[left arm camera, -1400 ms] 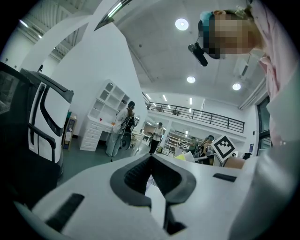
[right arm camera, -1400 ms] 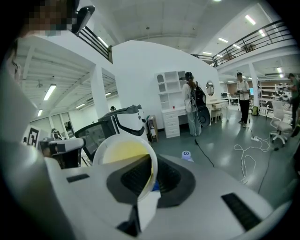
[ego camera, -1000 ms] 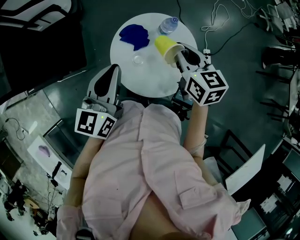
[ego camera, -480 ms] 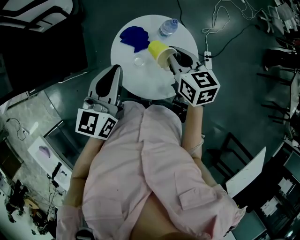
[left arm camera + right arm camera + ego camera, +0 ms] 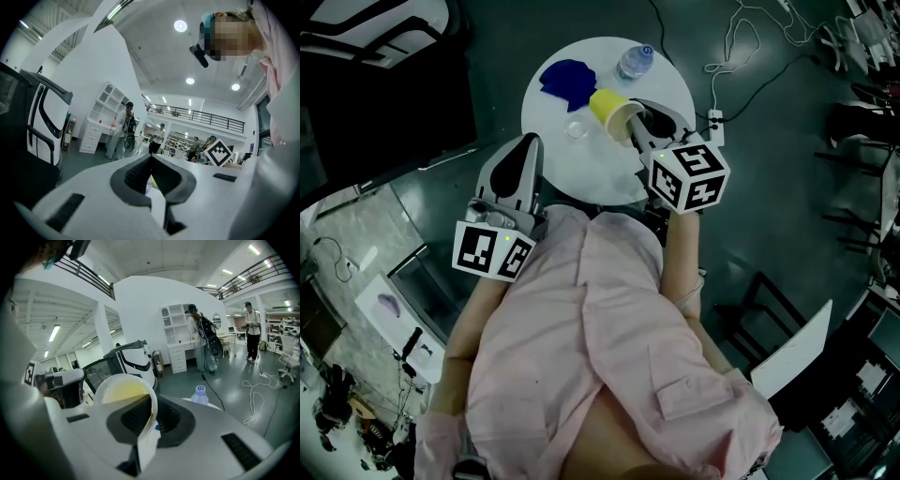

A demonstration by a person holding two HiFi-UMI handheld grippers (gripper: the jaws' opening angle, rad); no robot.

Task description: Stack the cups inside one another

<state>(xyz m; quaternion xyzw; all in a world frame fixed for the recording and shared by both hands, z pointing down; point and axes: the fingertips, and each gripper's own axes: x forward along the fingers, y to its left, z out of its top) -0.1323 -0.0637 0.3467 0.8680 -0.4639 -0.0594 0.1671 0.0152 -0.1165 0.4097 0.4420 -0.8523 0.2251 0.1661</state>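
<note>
While looking down from the head, find the yellow cup (image 5: 607,105) over the far part of the round white table (image 5: 581,169), tipped on its side with the open mouth turned back toward the person; see its thin wall caught between the two jaws of the right gripper (image 5: 630,127), squeezed nearly together on the rim; cannot tell whether resting on the table or lifted off; look along the right gripper's own view to meet the same yellow cup (image 5: 123,392) up close, big and round, with the yellow inside showing and the edge running down into the narrow gap of the jaws; just past the cup's bottom, find a blue thing (image 5: 566,77) lying on the table, very near the cup; too far to tell what kind of thing; a little to the left of the cup, spot a small clear round thing (image 5: 576,128) on the table; farther back by the table's edge, spot a water bottle (image 5: 635,61), apart from the cup; over at the near left edge of the table, find the left gripper (image 5: 522,150) pointing flat, well apart from all these things; see its jaws almost touching, with only a thin slit left and nothing held
</note>
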